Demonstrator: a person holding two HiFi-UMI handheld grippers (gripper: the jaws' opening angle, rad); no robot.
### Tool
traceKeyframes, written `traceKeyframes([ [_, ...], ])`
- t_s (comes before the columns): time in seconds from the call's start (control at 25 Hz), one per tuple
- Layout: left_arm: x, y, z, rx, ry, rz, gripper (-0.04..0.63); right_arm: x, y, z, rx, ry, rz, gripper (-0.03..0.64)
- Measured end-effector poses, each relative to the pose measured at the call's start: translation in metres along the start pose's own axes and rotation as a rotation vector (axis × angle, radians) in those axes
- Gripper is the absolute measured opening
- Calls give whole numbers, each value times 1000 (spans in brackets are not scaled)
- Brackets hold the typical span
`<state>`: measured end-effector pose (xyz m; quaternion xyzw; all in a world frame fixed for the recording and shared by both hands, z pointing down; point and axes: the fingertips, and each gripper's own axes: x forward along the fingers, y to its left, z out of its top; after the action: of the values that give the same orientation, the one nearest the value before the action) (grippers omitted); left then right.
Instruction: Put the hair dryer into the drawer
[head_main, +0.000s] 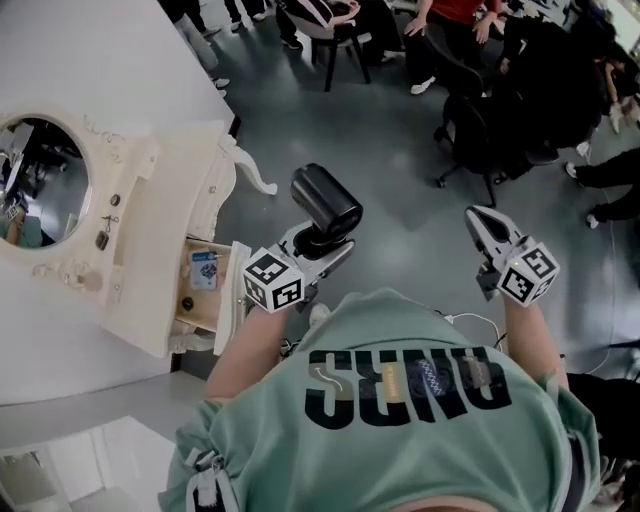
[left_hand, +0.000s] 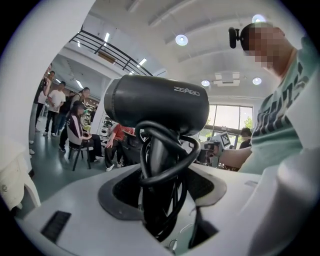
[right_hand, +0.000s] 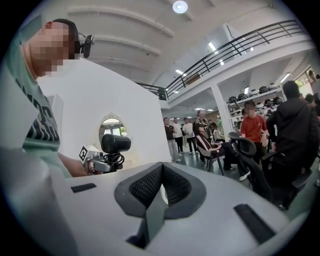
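The cream carved dressing table (head_main: 150, 260) has its small drawer (head_main: 200, 312) pulled out, ready to receive. The left gripper (head_main: 320, 245) clamps the cord-wrapped handle of the black plastic hair dryer (head_main: 325, 200) with wide-set jaws. It holds the dryer upright beside the drawer, not yet over it, while the right gripper (head_main: 477, 214), closed and empty, hangs clear.

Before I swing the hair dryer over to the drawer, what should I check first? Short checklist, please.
1. Grip: the left gripper clamps the hair dryer by its handle: ok.
2. The cord is wound round the handle with nothing dangling: cannot tell; its end is out of view.
3. The drawer is open: ok.
4. Room inside: cannot tell; a small box and a small dark item lie in it.
5. The right gripper is empty, jaws together, off to the side: ok.
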<state>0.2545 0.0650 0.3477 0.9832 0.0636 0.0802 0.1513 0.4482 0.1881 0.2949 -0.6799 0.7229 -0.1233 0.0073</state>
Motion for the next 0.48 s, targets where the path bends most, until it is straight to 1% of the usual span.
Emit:
traceKeyframes([
  [0.24,-88,58,-16,-37,-21,173,267,109,65,4,-68,53,184,-6],
  [0.32,-128,79,-29,-64,-29,260,267,155,97,-3,-87,81,276,-6],
  [0.4,-173,97,-45,-108,-39,360,267,204,135,-11,-106,127,387,-6],
  [0.48,-216,118,-58,-139,-38,435,267,251,174,-18,-131,163,469,-6],
])
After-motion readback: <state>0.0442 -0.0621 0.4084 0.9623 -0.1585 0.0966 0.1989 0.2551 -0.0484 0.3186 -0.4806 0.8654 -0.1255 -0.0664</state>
